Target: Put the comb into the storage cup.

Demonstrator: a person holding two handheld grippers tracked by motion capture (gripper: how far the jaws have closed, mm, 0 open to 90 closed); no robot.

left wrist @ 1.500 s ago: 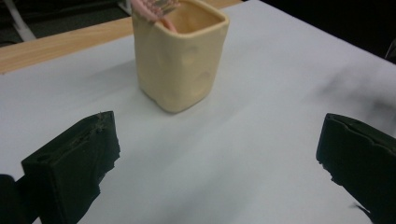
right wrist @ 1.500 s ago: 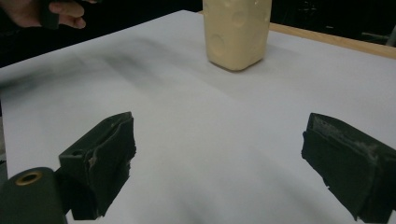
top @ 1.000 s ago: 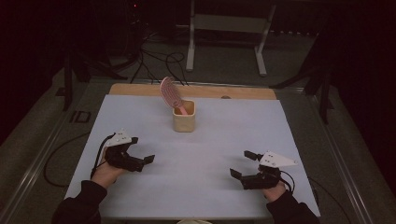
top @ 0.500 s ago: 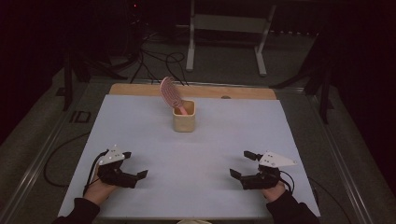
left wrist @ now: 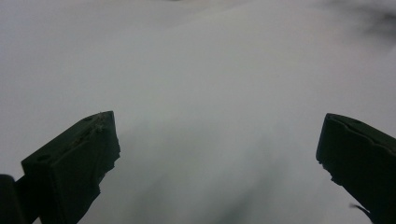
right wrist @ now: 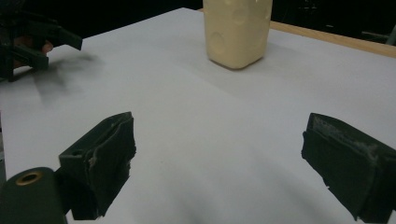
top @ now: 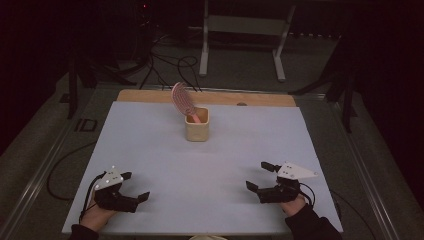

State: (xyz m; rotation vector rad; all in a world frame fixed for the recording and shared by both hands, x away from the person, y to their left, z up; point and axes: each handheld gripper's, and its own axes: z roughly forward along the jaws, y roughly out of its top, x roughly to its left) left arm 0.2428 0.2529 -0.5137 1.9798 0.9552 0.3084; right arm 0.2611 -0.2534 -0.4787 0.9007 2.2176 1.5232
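Left gripper (top: 135, 186): jaws wide apart, holding nothing, low over the table's (top: 150, 140) near left corner.

Right gripper (top: 261, 176): jaws equally wide, empty, at the near right. In its own view the cup (right wrist: 237, 30) stands ahead, between the jaw lines and well apart from them.

Cup (top: 196, 124): cream, upright, far ahead of both grippers, roughly midway between them. Dimpled walls. Judged light, stiff and smooth; likely to tip if nudged high, since the load leans.

Brush (top: 182, 101): pink, handle down inside the cup, ribbed head leaning out toward the left gripper's side. Judged light, rigid plastic; bristles may flex and offer poor purchase.

Best hold, by judgement: brush at the neck just above the rim, jaws across its narrow edges; cup across its lower walls to steady it.
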